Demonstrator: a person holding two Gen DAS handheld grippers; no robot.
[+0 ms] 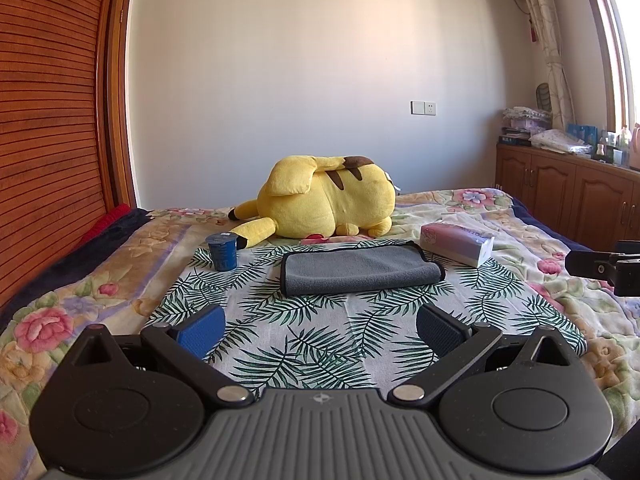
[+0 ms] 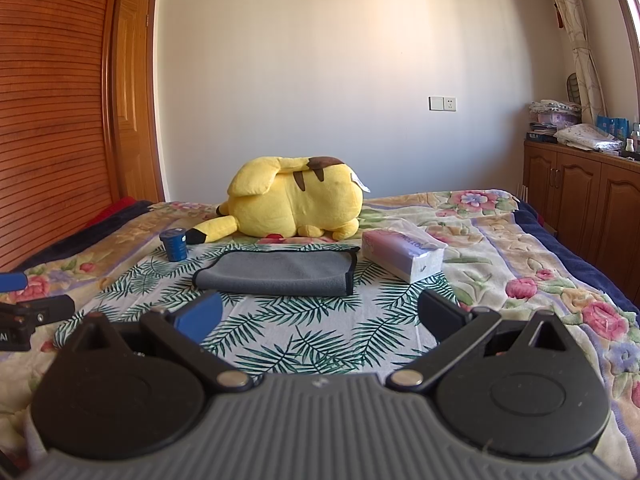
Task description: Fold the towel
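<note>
Folded grey towel (image 1: 362, 272) on palm-leaf cloth (image 1: 304, 344), left gripper (image 1: 320, 330) and right gripper (image 2: 320, 320) spread wide at six o'clock, Pikachu plush (image 1: 320, 202) at twelve

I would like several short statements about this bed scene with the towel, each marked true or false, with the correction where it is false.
1. The grey towel lies on the palm-leaf cloth, already folded over once. True.
2. The left gripper is shut on the towel. False: its jaws stand open, short of the towel and touching nothing.
3. The blue cup stands upright, left of the towel and apart from it. True.
4. The tissue pack lies on top of the towel. False: it lies to the right of the towel, on the bed.
5. The yellow Pikachu plush lies behind the towel. True.
6. The right gripper holds the cup. False: it is open and holds nothing.
</note>
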